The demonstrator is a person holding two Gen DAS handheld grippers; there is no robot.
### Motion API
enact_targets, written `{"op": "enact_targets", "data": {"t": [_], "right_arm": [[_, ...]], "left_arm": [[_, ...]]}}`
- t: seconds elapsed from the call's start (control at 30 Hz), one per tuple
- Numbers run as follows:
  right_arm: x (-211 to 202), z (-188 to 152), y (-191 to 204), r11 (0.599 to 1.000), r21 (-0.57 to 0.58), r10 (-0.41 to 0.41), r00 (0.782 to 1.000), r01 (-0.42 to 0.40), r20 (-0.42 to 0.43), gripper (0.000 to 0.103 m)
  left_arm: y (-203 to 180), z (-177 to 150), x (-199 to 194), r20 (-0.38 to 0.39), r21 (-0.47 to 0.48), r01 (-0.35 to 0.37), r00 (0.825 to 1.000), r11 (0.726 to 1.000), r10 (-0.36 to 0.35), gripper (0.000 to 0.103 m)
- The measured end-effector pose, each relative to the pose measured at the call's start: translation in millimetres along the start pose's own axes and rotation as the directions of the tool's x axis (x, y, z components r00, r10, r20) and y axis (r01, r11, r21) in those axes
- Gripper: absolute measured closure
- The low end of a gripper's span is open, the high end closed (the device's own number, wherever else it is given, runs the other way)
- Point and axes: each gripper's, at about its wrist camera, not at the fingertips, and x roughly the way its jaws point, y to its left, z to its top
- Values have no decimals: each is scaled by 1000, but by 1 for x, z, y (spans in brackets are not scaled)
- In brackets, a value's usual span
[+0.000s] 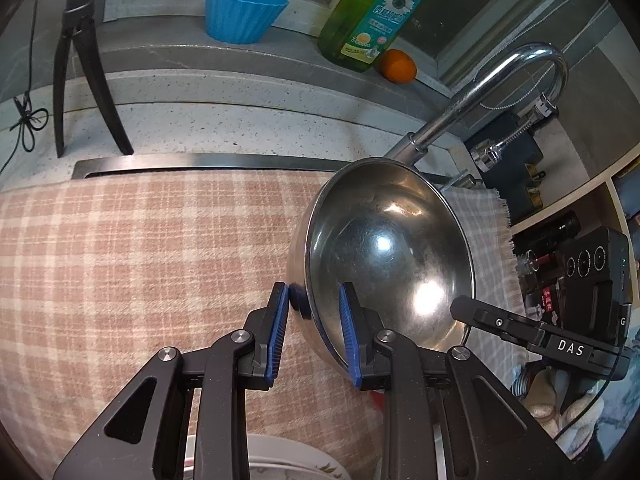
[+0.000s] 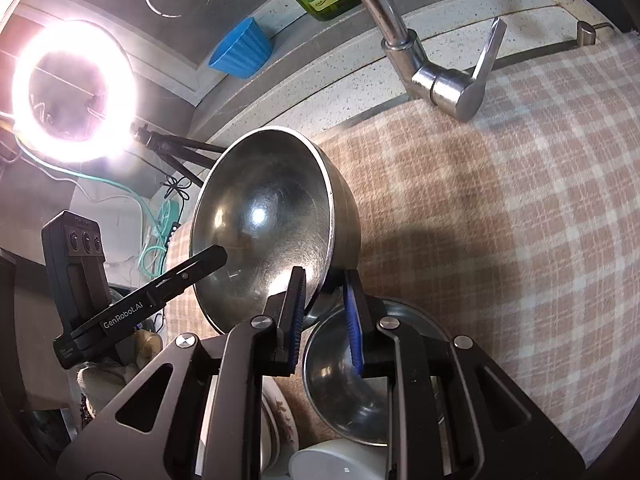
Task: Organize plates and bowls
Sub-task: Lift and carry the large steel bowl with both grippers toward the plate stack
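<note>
Left claw (image 1: 314, 334), right claw (image 2: 326, 316), clamping steel bowl (image 1: 388, 248)

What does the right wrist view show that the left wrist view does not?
Only the right wrist view: a lit ring light, a second steel bowl below the grippers and the faucet's lever handle.
Only the left wrist view: the faucet's curved spout end and grey checked cloth.
Both: the steel bowl, clamped by left gripper and right gripper, blue cup, soap bottle, orange, pink checked cloth.
</note>
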Motion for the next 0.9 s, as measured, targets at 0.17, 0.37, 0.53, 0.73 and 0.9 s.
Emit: {"op": "enact_targets", "data": {"t": [0.17, 0.37, 0.53, 0.73, 0.9], "right_arm": [[-5, -7, 5, 1000, -1, 4, 1000, -4, 11, 83], [-11, -15, 11, 1000, -1, 2, 1000, -2, 20, 83], [-13, -19, 14, 1000, 2, -1, 1000, 1, 24, 83], [-12, -22, 23, 1000, -3, -2, 1000, 3, 29, 83], [-10, -24, 35, 1000, -16, 4, 1000, -3, 30, 83]], "left_arm": [[1, -5, -6, 3, 2, 9, 1000, 1000, -9, 80], [1, -11, -10, -1, 9, 17, 1000, 1000, -17, 80], [3, -12, -15, 4, 15, 19, 1000, 1000, -19, 80], [8, -13, -26, 21, 13, 21, 1000, 1000, -22, 80], [18, -15, -35, 28, 10, 20, 999, 1000, -20, 80]]}}
